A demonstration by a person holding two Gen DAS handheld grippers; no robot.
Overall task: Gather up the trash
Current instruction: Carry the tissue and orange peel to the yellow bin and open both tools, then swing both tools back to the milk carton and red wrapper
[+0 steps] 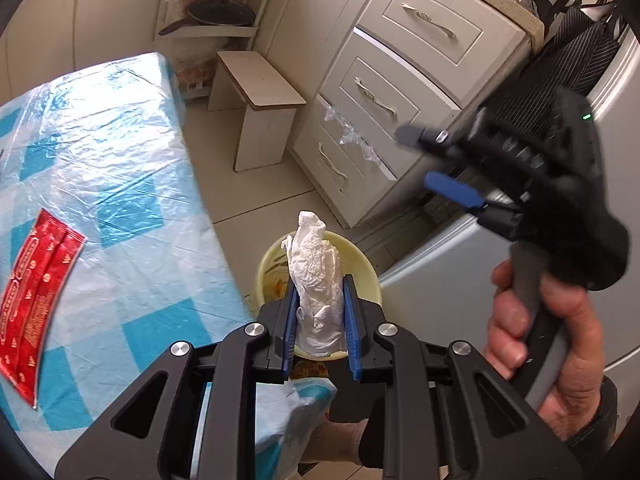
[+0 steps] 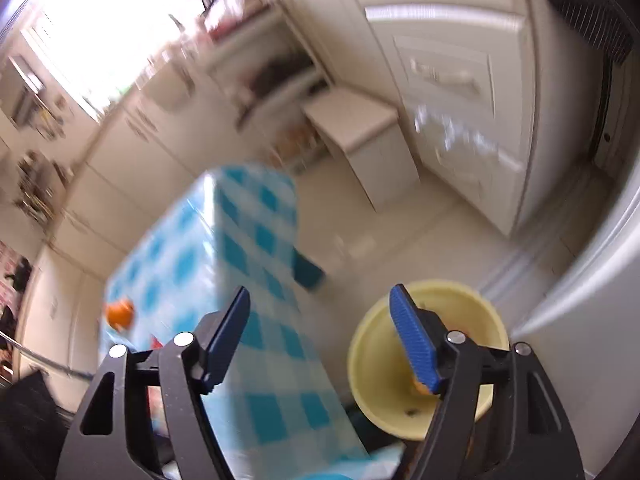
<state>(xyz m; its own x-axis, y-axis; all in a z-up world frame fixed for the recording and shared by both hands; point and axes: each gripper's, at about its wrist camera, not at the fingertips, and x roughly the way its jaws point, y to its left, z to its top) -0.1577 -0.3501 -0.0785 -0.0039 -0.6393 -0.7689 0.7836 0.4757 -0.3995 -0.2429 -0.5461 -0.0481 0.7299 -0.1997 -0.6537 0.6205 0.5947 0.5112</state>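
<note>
The left gripper (image 1: 318, 300) pinches a crumpled white paper tissue (image 1: 318, 280) directly above the pale yellow plastic bin (image 1: 360, 264), which stands on the beige tiled floor (image 1: 256, 196) beside the blue-checked, plastic-covered bench (image 1: 120, 168). A red sachet strip (image 1: 36, 300) lies on that bench. The right gripper (image 2: 320, 308) is spread wide, holding nothing, above the bin. White drawers (image 1: 400, 92) stand beyond the bin.

the red packet (image 1: 34, 304) on the table (image 1: 132, 184) carries white print, too small and warped to read; nothing else bears text.
</note>
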